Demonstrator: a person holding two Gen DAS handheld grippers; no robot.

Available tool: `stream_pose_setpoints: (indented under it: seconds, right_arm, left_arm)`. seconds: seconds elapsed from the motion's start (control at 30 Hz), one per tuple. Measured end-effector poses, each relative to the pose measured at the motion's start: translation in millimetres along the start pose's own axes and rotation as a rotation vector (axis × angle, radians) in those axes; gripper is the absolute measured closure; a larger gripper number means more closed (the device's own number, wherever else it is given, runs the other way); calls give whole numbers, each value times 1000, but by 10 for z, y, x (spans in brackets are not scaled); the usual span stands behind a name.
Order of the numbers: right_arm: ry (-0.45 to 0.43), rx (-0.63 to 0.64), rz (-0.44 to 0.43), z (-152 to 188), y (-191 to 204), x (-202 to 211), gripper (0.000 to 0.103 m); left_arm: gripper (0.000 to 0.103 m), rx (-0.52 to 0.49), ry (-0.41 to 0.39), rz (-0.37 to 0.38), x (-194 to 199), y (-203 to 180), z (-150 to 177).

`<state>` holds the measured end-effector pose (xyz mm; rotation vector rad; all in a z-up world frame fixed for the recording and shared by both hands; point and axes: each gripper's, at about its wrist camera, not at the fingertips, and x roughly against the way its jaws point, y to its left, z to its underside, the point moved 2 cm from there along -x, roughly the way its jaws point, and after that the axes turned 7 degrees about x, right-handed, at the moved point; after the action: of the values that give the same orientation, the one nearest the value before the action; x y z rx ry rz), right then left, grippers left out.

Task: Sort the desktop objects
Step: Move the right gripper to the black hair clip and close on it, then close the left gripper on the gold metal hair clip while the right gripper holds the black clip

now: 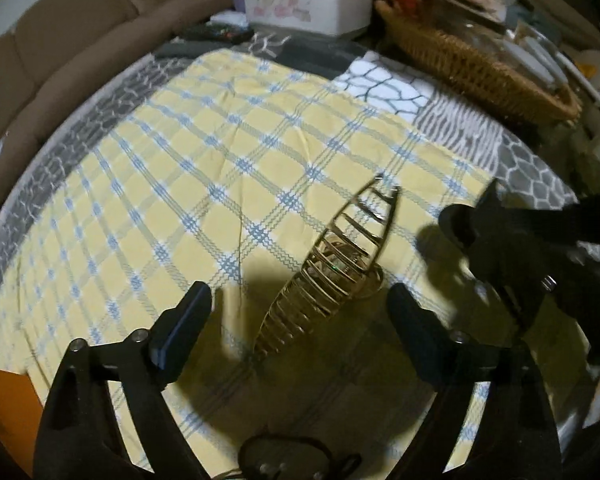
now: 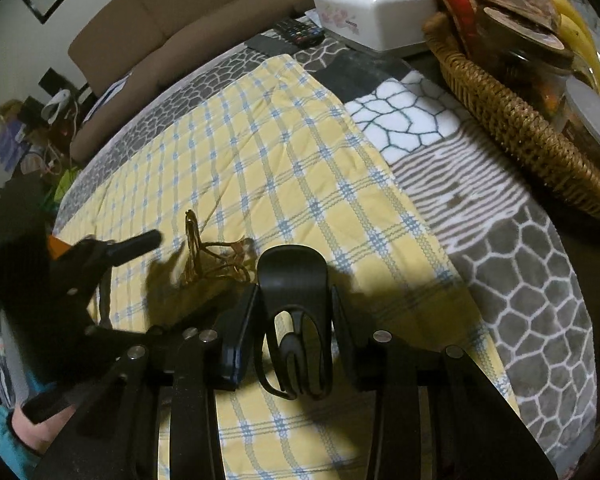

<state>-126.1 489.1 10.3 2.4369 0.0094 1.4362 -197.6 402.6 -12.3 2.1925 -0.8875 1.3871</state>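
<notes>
A gold wire hair clip (image 1: 332,272) lies on the yellow checked cloth (image 1: 220,152), between and just beyond the fingers of my open, empty left gripper (image 1: 300,304). It also shows in the right wrist view (image 2: 208,258), to the left. My right gripper (image 2: 294,312) is shut on a black plastic hair clip (image 2: 294,304), held just above the cloth. In the left wrist view the right gripper with the black clip (image 1: 472,220) is at the right.
A wicker basket (image 2: 512,120) with packets and bananas stands at the back right. A white tissue box (image 2: 372,12) and a remote control (image 2: 300,32) lie at the far edge. A patterned grey blanket (image 2: 520,280) lies under the cloth. A brown sofa (image 2: 172,12) is behind.
</notes>
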Motion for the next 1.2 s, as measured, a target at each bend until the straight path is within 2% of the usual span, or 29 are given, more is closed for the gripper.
stream_pose_setpoints:
  seconds: [0.1,0.2,0.27,0.43,0.53,0.93,1.2]
  right_arm:
    - [2,11,-3,1,6,-5,67]
    - [2,8,-2,-1,0,-7,67]
    - [0,5,-2,-5,-8,-5,67]
    - [-10,5,-6,-23,17,20,67]
    - [-9,8,-9,-37,36,8,67]
    - [-25,8,-20,-59,109,55,67]
    - [-46,36,-48,-108,290,122,67]
  left_arm:
    - [30,8,10,19,-72,9,-19]
    - [46,24,17,66,-95,32,-19]
    - [67,38,4,92,-64,42,-27]
    - [80,39,-15,92,17,-3,-28]
    - [81,59,-42,92,116,9,-23]
    - [82,117,-61,93,289,217,93]
    - [82,181,-116,98,658,401,179]
